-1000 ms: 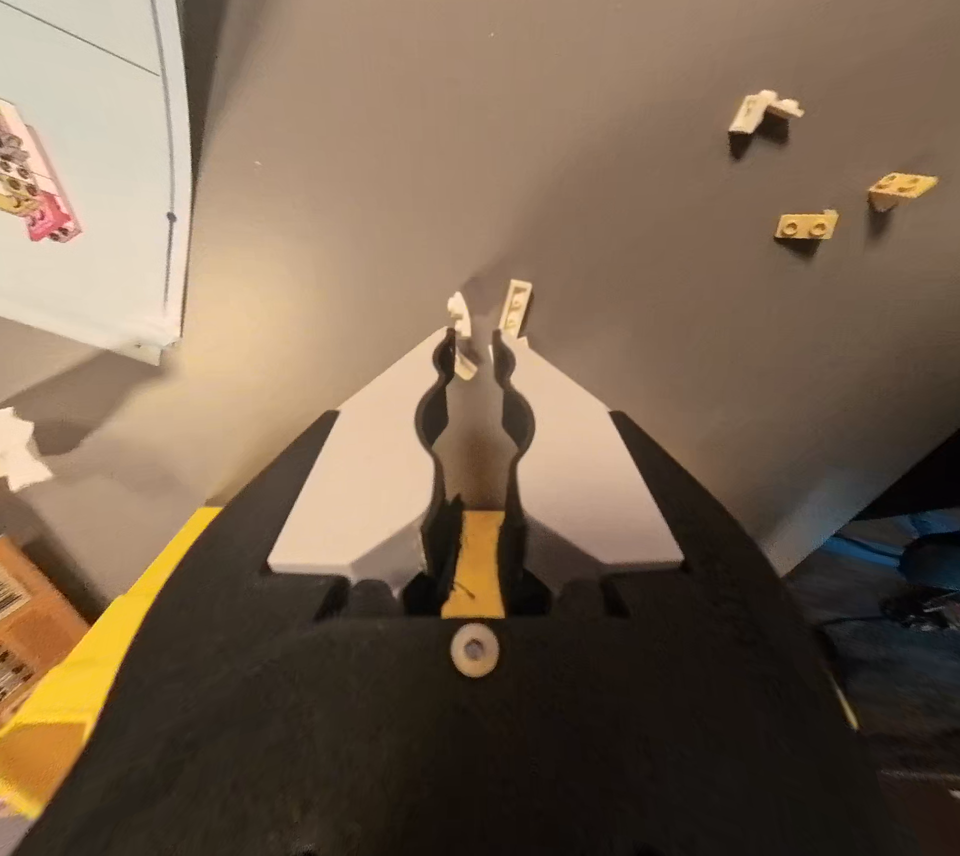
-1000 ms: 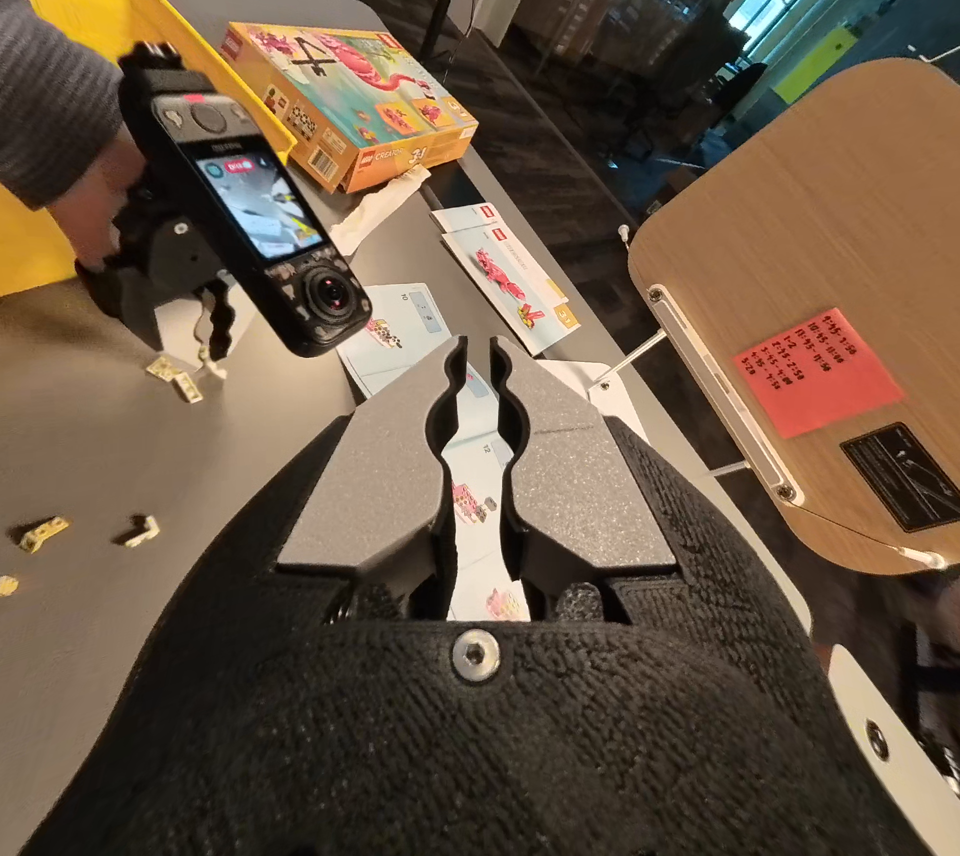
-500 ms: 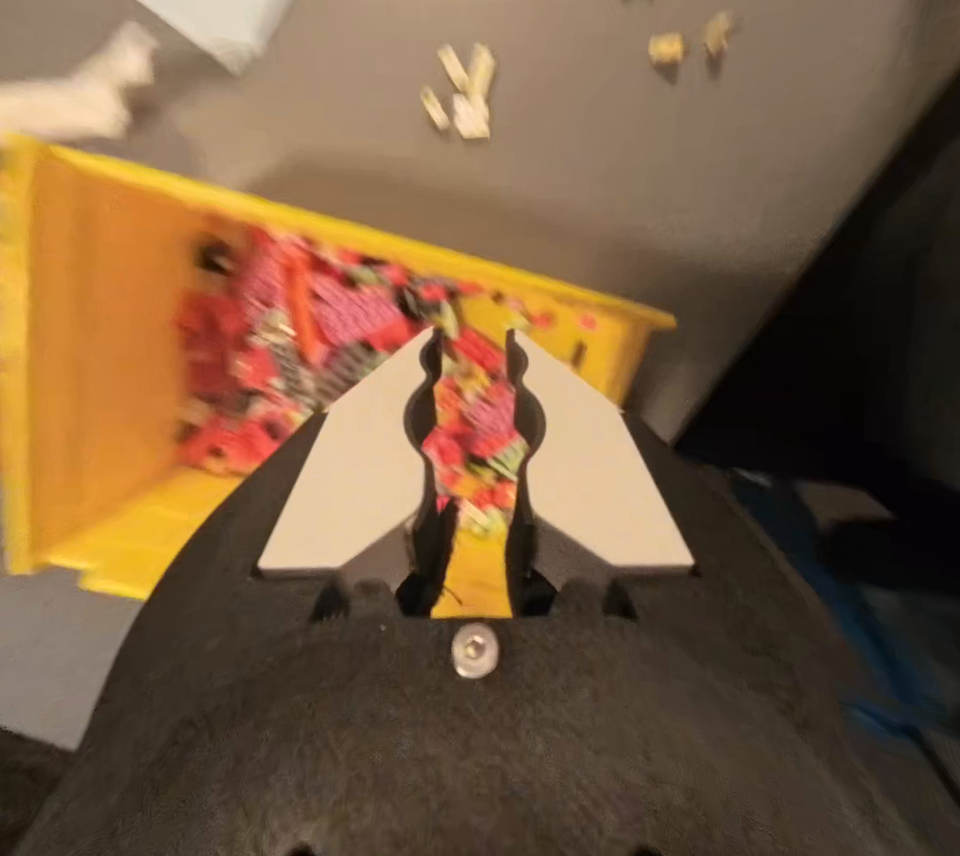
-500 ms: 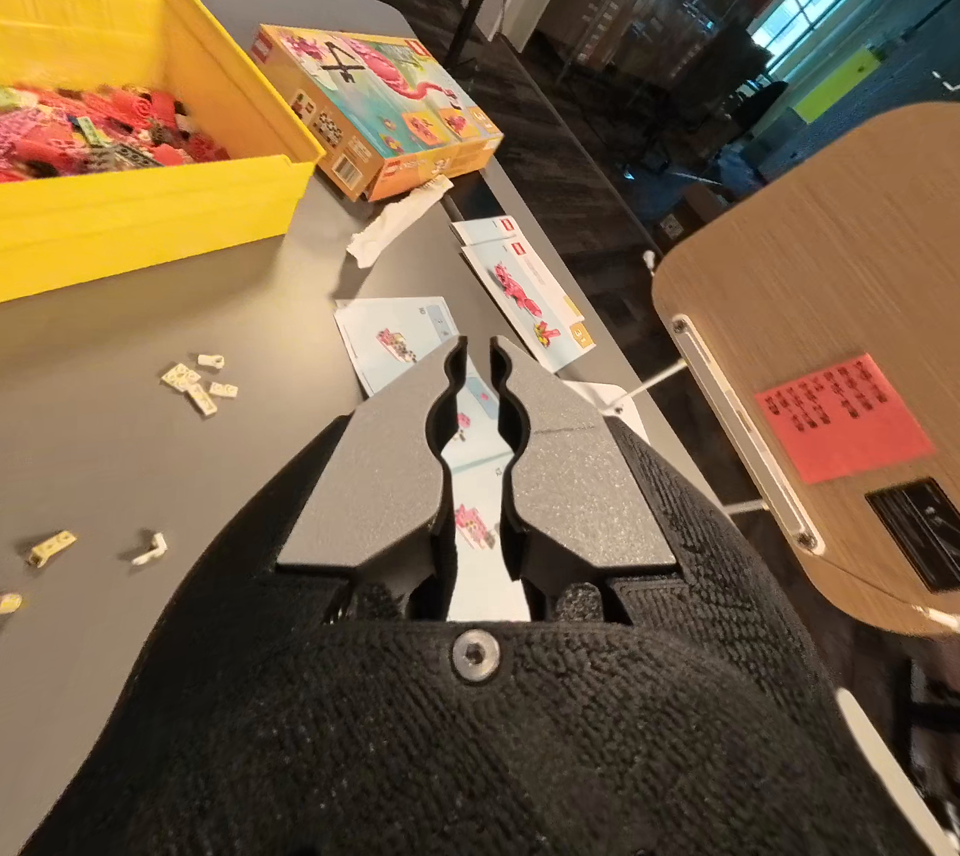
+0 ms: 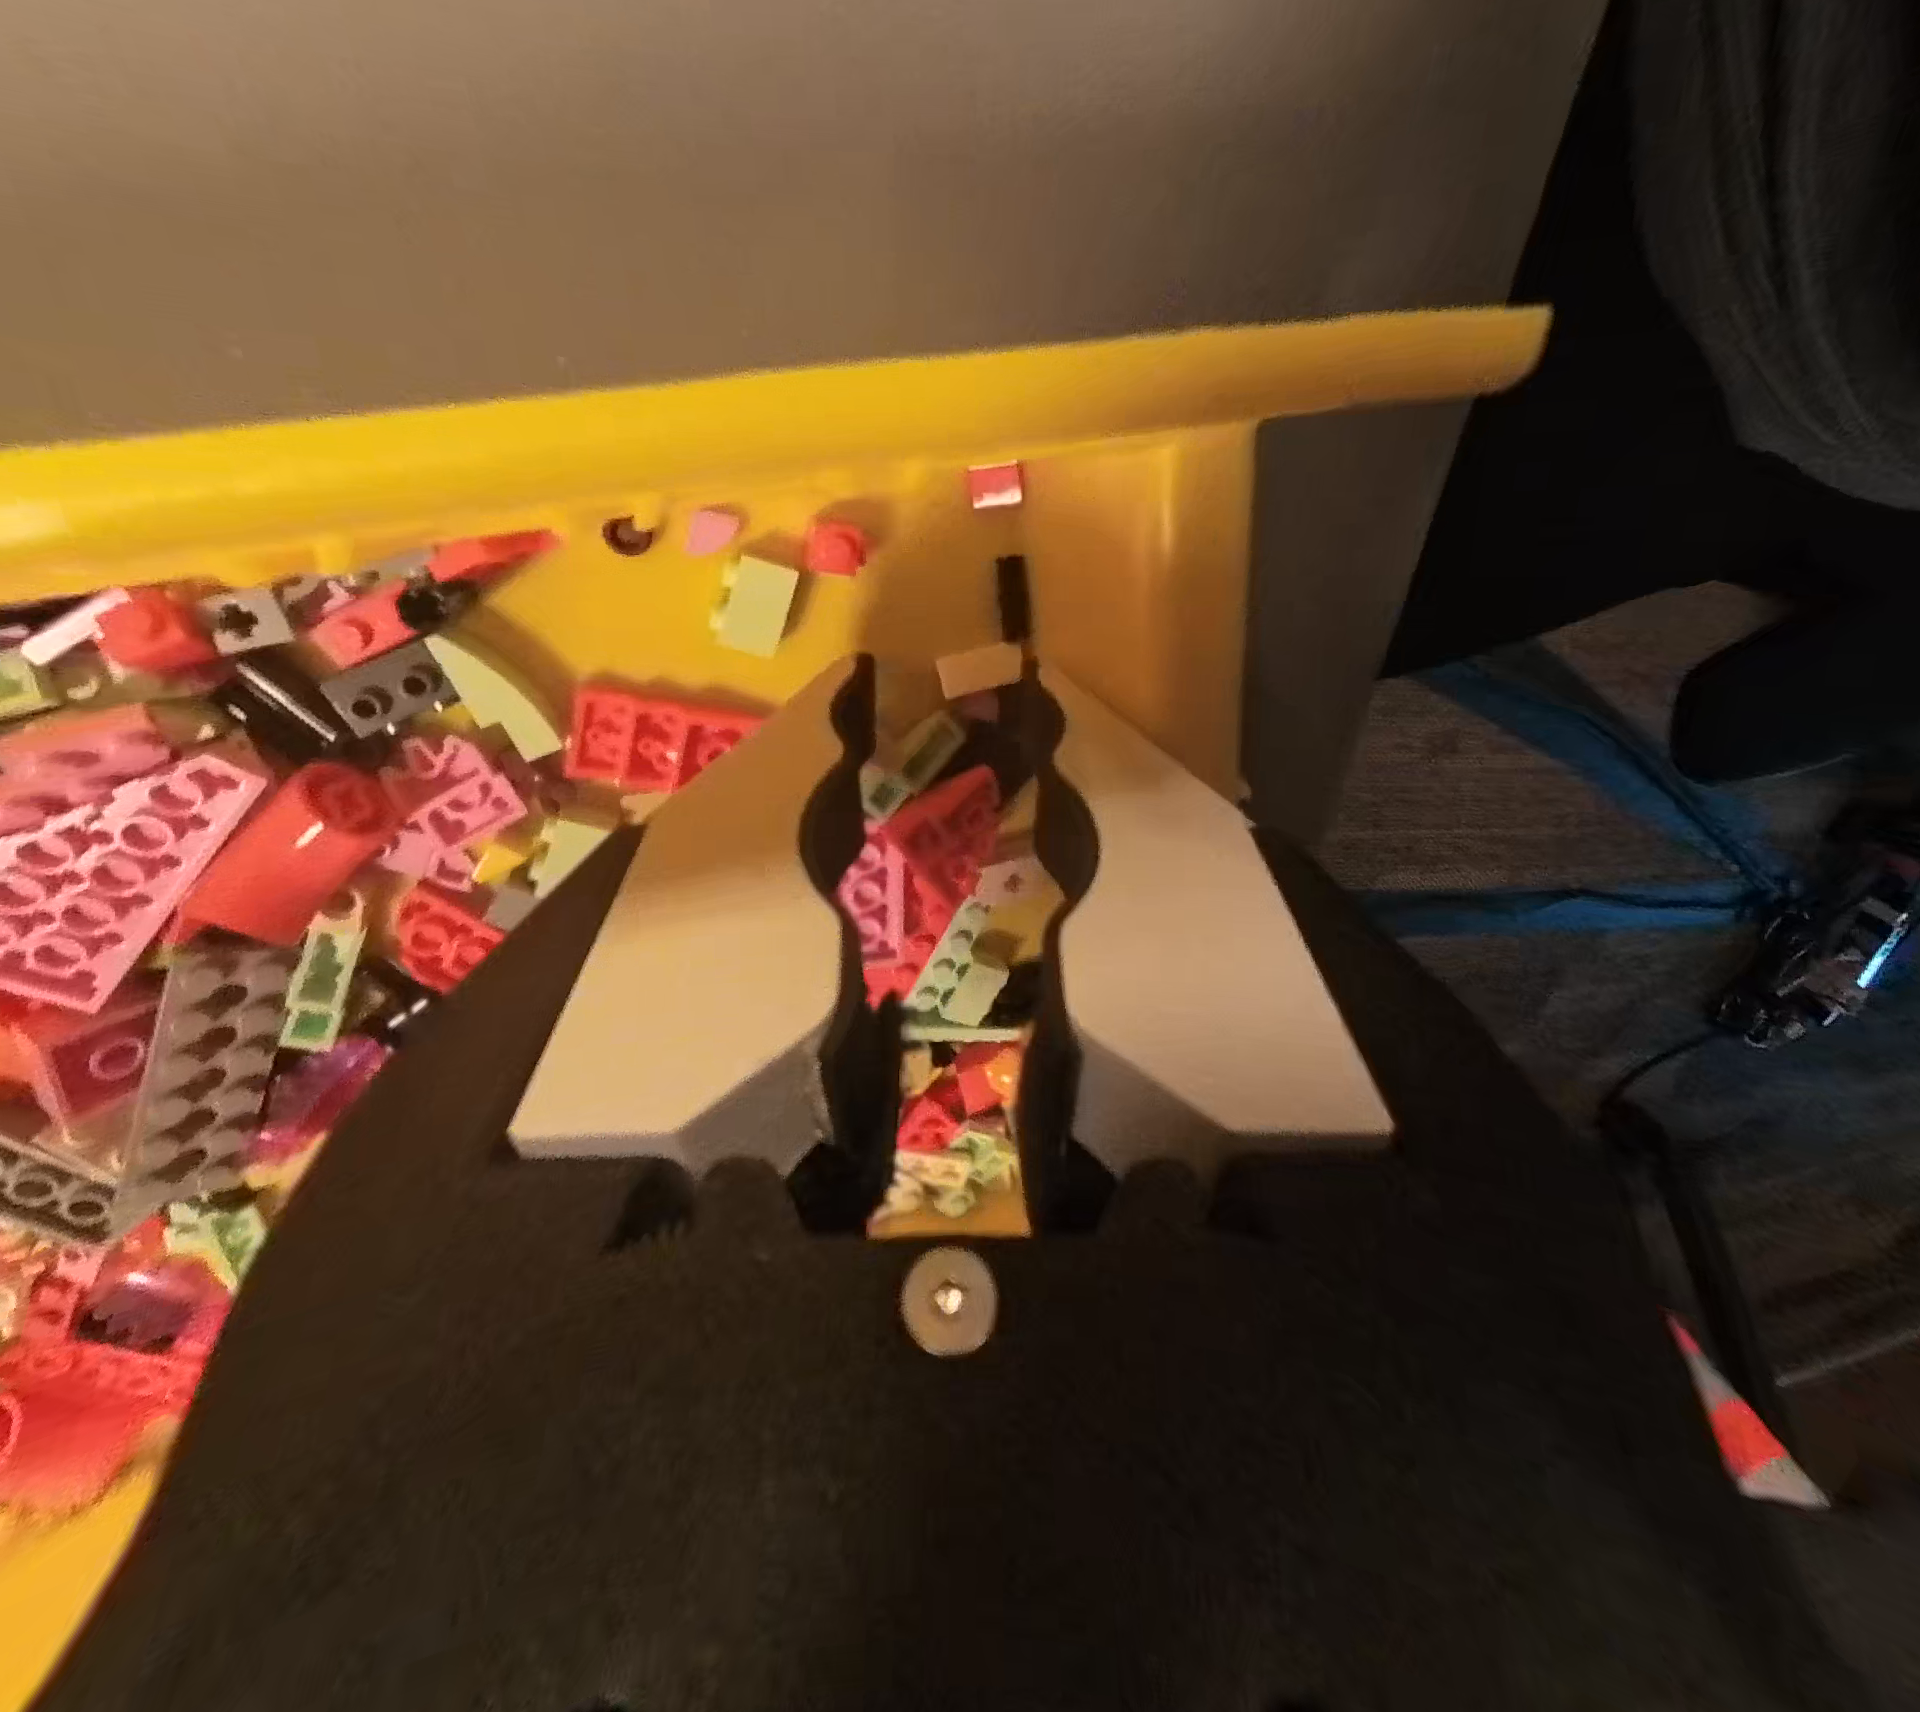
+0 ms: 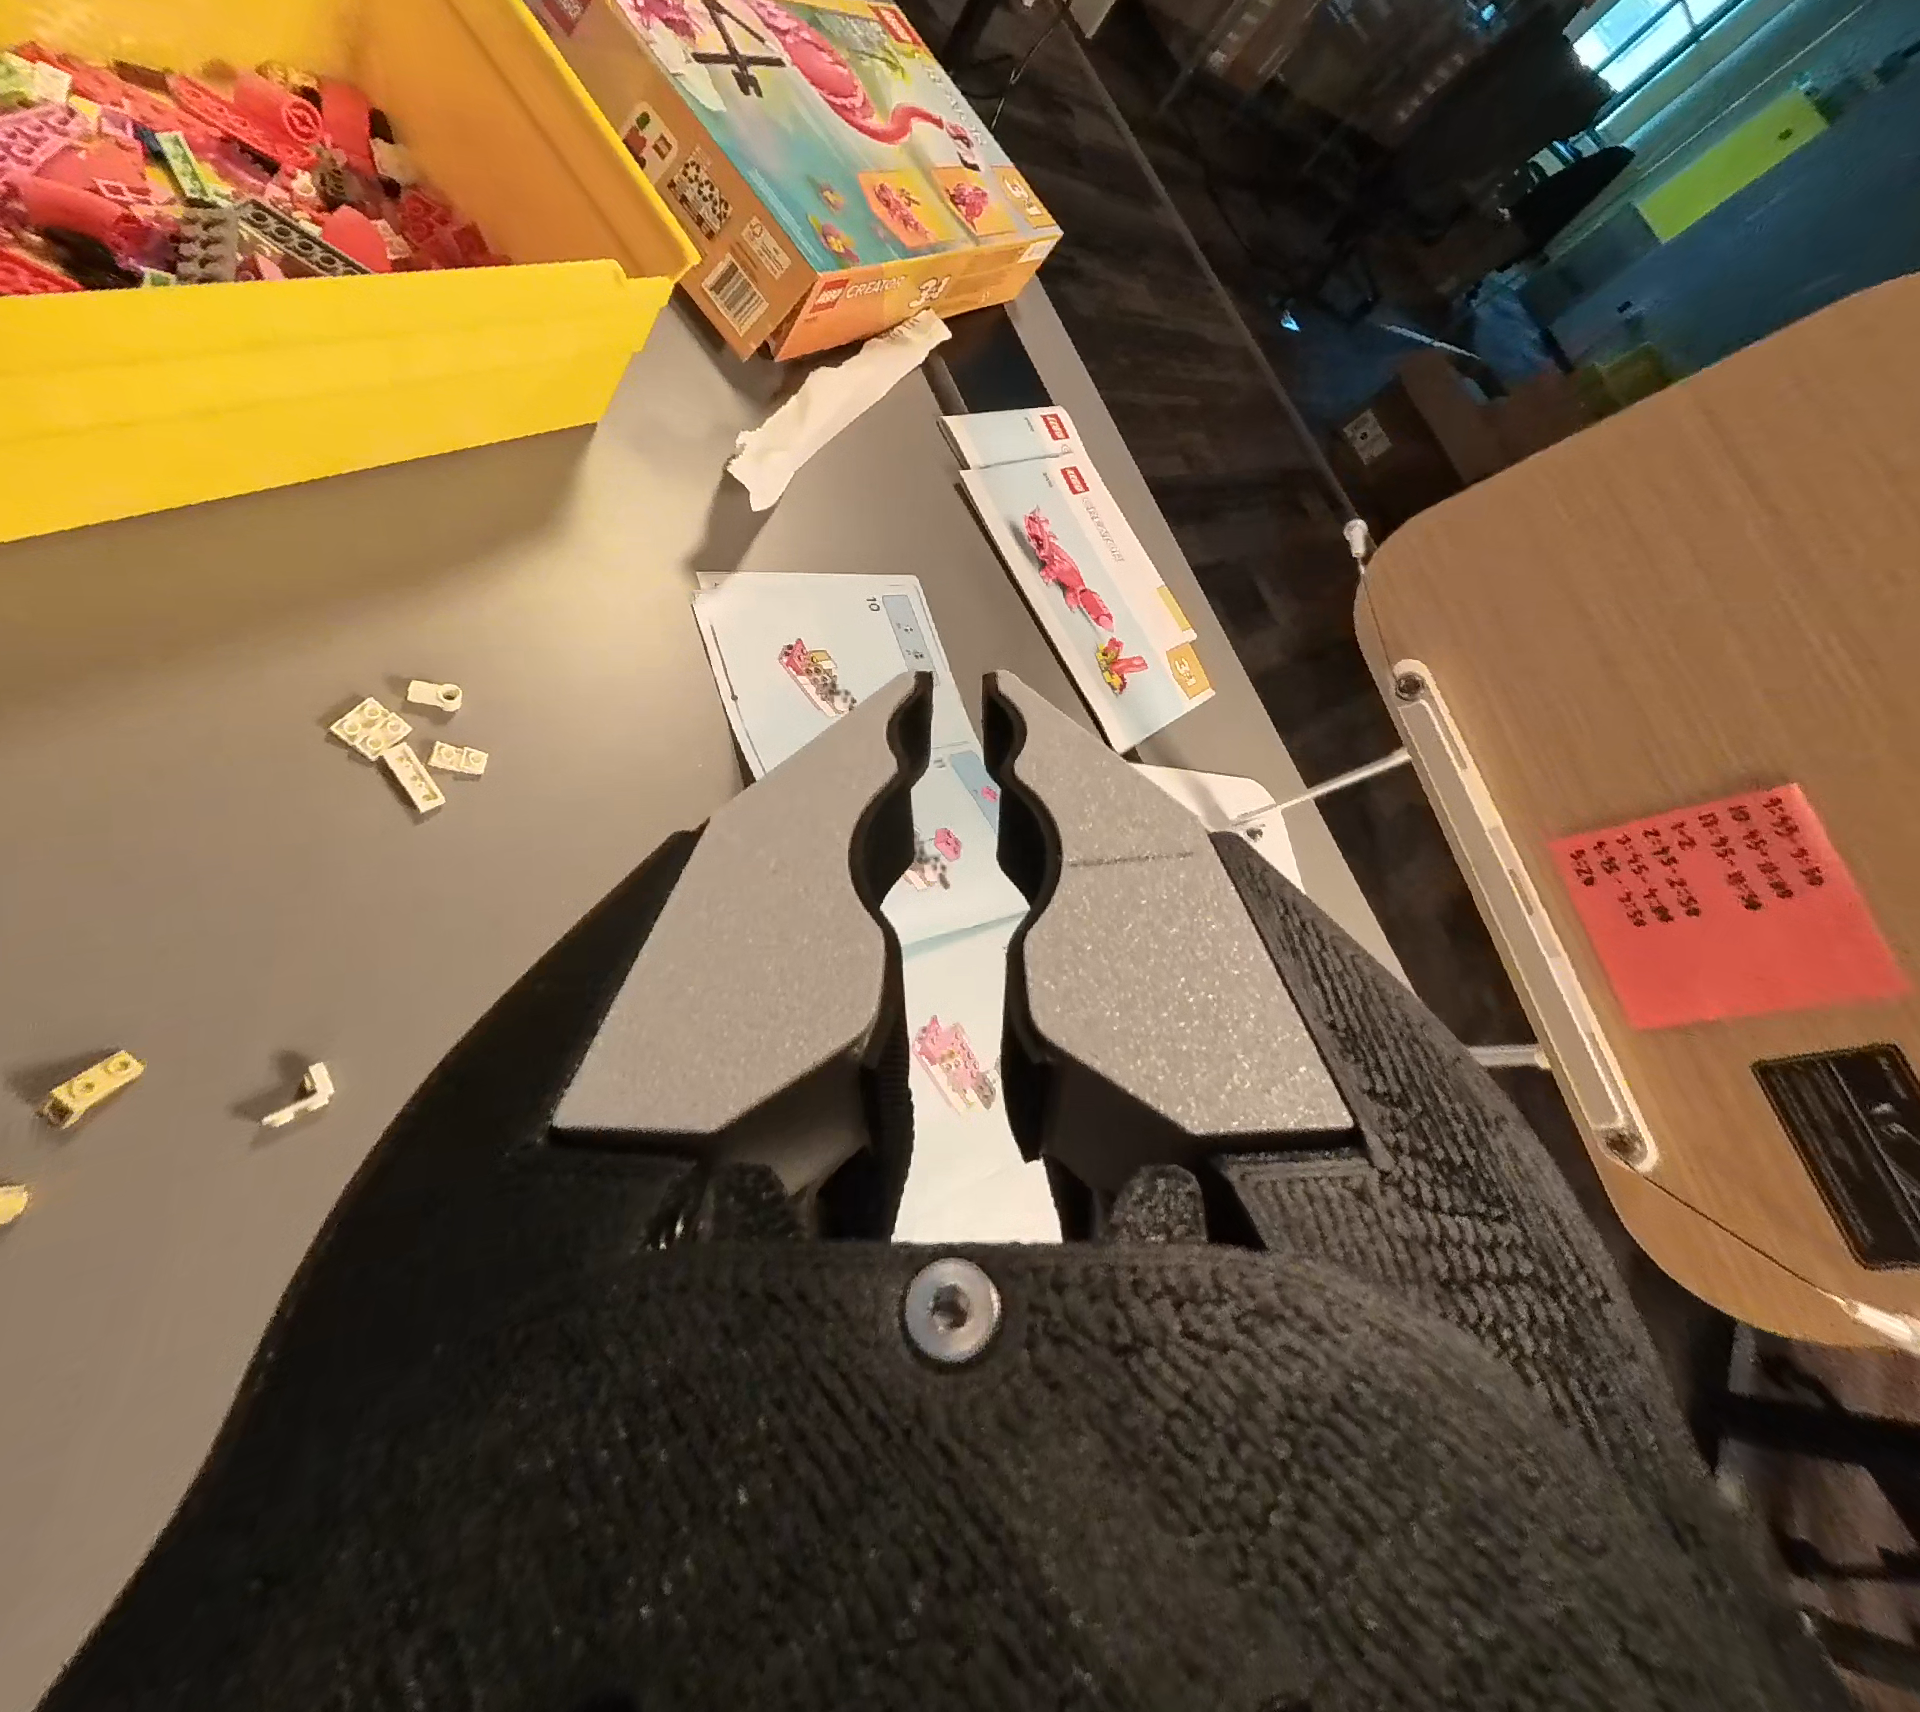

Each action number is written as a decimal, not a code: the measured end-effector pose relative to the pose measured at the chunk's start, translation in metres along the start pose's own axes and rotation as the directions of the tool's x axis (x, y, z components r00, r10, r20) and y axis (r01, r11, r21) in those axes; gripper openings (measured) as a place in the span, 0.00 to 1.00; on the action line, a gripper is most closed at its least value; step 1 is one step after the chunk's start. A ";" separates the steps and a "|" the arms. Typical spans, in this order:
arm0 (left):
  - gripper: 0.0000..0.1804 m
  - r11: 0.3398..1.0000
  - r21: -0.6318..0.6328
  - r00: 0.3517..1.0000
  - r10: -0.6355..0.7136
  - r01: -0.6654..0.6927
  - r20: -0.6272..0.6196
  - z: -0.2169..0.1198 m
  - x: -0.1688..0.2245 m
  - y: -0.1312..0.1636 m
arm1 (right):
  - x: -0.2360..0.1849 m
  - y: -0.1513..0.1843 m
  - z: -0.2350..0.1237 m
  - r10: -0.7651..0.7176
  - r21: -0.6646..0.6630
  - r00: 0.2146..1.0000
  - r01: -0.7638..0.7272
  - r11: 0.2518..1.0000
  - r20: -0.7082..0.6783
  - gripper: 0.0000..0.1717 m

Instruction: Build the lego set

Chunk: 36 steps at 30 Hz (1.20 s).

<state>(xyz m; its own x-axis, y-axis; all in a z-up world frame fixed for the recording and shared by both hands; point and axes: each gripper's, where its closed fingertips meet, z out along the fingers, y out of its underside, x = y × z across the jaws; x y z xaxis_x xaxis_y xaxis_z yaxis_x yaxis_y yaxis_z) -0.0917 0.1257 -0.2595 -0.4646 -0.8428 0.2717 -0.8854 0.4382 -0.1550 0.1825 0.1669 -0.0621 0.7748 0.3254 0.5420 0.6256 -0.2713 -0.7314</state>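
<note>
Tools first. Left tool (image 5: 951, 675) hung over the near right corner of the yellow bin (image 5: 935, 400), jaws parted by a clear gap, nothing clamped between them. Loose bricks (image 5: 156, 831), red, pink, pale green and grey, lay heaped in the bin beneath and to the left of that tool; a cream tile (image 5: 977, 670) and a thin black piece (image 5: 1013, 608) sat just beyond its fingertips against the bin wall, contact not evident. Image was blurred.

Right tool (image 6: 956, 686) was poised above an open instruction booklet (image 6: 810, 654), well right of the bin, jaws nearly together with a narrow slit showing the page through it, and holding nothing.

Grey surface (image 6: 312, 883) carried a small cluster of cream plates (image 6: 405, 743) between the bin and the booklet, with a few stray pieces nearer the camera. A printed toy box (image 6: 810, 145) stood just right of the bin, a crumpled paper scrap (image 6: 831, 415) beside it, and two closed booklets (image 6: 1081, 582) beyond. A wooden board (image 6: 1662, 727) bearing a pink note (image 6: 1725, 909) stood off the surface's edge. Background showed a dim room with windows.
</note>
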 end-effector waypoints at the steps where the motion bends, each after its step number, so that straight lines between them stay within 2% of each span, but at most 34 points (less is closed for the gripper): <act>1: 0.14 1.000 0.005 1.000 0.008 -0.008 -0.008 0.001 0.000 -0.001 | -0.001 0.000 0.001 -0.001 0.000 1.000 0.001 1.000 0.003 0.04; 8: 0.07 0.999 -0.029 0.999 0.029 -0.029 -0.014 0.002 0.002 0.007 | -0.002 -0.001 0.000 -0.001 0.005 1.000 0.001 1.000 0.010 0.05; 14: 0.06 0.994 0.026 0.993 0.100 -0.102 0.058 0.004 -0.003 -0.005 | -0.002 -0.003 -0.002 -0.002 0.015 1.000 0.001 1.000 0.008 0.05; 18: 0.00 0.988 0.023 0.984 0.147 -0.150 0.105 0.005 -0.008 -0.009 | -0.001 -0.003 -0.003 0.000 0.016 1.000 0.000 1.000 0.009 0.05; 23: 0.00 0.995 0.047 0.983 0.084 -0.093 0.163 0.001 -0.018 -0.006 | -0.002 -0.004 -0.004 0.001 0.026 1.000 -0.002 1.000 0.013 0.05; 26: 0.13 0.988 0.127 0.993 0.071 -0.083 0.097 0.003 -0.006 -0.013 | -0.001 -0.003 -0.005 0.005 0.027 1.000 -0.006 1.000 0.015 0.05; 29: 0.19 0.986 0.158 0.993 0.038 -0.055 0.110 0.002 -0.008 -0.019 | -0.001 -0.003 -0.005 0.006 0.028 1.000 -0.007 1.000 0.015 0.05; 33: 0.19 0.986 0.132 0.986 0.078 -0.098 0.145 0.003 -0.010 -0.021 | -0.002 -0.005 -0.005 0.003 0.031 1.000 -0.004 1.000 0.015 0.05; 36: 0.15 0.981 0.072 0.960 0.157 -0.178 0.232 0.004 -0.015 -0.020 | -0.001 -0.004 -0.006 0.005 0.031 1.000 -0.005 1.000 0.014 0.05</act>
<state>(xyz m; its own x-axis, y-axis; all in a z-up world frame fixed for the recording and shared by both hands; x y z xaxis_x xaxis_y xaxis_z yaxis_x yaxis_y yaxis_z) -0.0671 0.1289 -0.2645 -0.5822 -0.8129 0.0162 -0.7857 0.5573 -0.2686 0.1793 0.1625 -0.0575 0.7763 0.3368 0.5329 0.6187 -0.2451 -0.7464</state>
